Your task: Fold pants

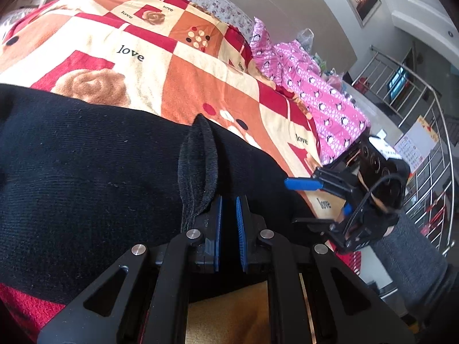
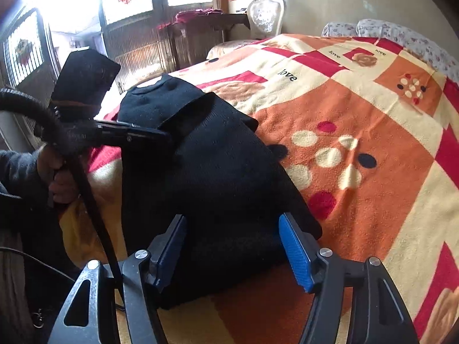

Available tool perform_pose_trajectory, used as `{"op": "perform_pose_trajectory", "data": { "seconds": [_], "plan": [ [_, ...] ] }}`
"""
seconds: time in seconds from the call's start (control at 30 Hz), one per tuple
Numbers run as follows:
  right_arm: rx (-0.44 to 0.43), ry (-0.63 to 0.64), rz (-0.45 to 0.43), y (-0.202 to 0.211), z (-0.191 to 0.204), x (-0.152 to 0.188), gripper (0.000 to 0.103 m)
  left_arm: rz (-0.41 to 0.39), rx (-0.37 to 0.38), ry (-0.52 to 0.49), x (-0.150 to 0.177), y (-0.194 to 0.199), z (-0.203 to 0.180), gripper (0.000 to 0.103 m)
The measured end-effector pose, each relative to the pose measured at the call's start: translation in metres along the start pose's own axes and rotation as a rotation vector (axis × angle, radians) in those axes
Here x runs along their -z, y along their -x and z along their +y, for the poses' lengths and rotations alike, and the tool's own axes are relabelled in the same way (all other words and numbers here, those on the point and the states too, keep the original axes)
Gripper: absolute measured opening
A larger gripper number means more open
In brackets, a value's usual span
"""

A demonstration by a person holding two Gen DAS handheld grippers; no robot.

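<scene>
The left gripper [image 1: 228,200] is sitting with its jaws nearly together, pinching what looks like a raised fold of the black pants [image 1: 86,166]; its blue pads [image 1: 219,218] are showing only a narrow dark gap between them, with cloth lying in and just ahead of it. From this tool the garment is running away to the left as one broad dark band, its long axis crossing the pointing line and lying along the near edge of the patterned blanket [image 1: 178,68]. A fuzzy turned-out flap [image 1: 198,166] is standing up just ahead of the left fingers. To the right of it, the right gripper [image 2: 233,243] is hovering with its jaws standing wide apart and nothing clamped; the pants [image 2: 218,172] are lying directly ahead of and between its fingers [image 2: 295,249], stretching away toward the far left. In the left wrist view the right gripper [image 1: 321,197] is reaching in from the right, close beside the cloth edge. Judgement: the right hand is nearer the free end, so the next grasp looks its to make, across the garment's width.
</scene>
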State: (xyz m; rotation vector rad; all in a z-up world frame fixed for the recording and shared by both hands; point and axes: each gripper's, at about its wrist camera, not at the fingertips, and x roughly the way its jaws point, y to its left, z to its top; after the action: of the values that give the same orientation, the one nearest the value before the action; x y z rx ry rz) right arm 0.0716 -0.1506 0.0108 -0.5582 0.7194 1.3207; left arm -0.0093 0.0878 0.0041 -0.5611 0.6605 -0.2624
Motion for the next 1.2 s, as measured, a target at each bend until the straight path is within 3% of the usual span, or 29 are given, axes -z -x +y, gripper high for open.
{"op": "perform_pose_trajectory", "data": {
  "seconds": [0.2, 0.27, 0.33, 0.43, 0.5, 0.57, 0.7, 0.73, 0.83, 0.9, 1.0, 1.07, 1.2],
  "plan": [
    [0.065, 0.027, 0.036, 0.007, 0.008, -0.012, 0.063, -0.043, -0.036, 0.022, 0.005, 0.013, 0.001, 0.009],
    [0.093, 0.035, -0.01, 0.016, 0.014, -0.024, 0.063, -0.055, -0.047, 0.027, 0.007, 0.015, 0.001, 0.009],
    [0.057, 0.083, -0.031, 0.014, 0.023, -0.034, 0.063, -0.072, -0.071, 0.03, 0.008, 0.018, 0.001, 0.009],
    [0.042, 0.126, 0.032, -0.014, 0.027, -0.04, 0.063, -0.097, -0.117, 0.029, 0.012, 0.024, 0.001, 0.01],
    [0.0, 0.072, 0.029, -0.025, 0.017, -0.036, 0.065, -0.098, -0.159, 0.055, 0.013, 0.025, 0.006, 0.01],
    [-0.027, 0.045, 0.025, -0.025, 0.01, -0.034, 0.066, -0.088, -0.127, 0.09, 0.012, 0.024, 0.014, 0.01],
    [0.02, 0.09, 0.087, -0.022, 0.021, -0.045, 0.063, -0.086, -0.135, 0.082, 0.012, 0.022, 0.014, 0.01],
    [0.036, 0.11, 0.082, -0.018, 0.025, -0.052, 0.056, -0.085, -0.139, 0.08, 0.012, 0.022, 0.014, 0.01],
    [0.034, 0.074, -0.03, -0.005, 0.03, -0.077, 0.056, -0.085, -0.136, 0.083, 0.012, 0.021, 0.014, 0.01],
    [0.066, 0.052, -0.054, -0.013, 0.031, -0.092, 0.056, -0.084, -0.139, 0.08, 0.011, 0.021, 0.015, 0.01],
    [0.177, 0.043, 0.017, -0.047, 0.028, -0.108, 0.056, -0.083, -0.143, 0.079, 0.012, 0.021, 0.016, 0.01],
    [0.218, -0.023, 0.117, -0.077, 0.019, -0.113, 0.056, -0.082, -0.145, 0.081, 0.012, 0.021, 0.016, 0.01],
    [0.262, -0.023, 0.131, -0.083, 0.022, -0.114, 0.062, -0.079, -0.143, 0.082, 0.011, 0.021, 0.015, 0.01]
  ]
}}
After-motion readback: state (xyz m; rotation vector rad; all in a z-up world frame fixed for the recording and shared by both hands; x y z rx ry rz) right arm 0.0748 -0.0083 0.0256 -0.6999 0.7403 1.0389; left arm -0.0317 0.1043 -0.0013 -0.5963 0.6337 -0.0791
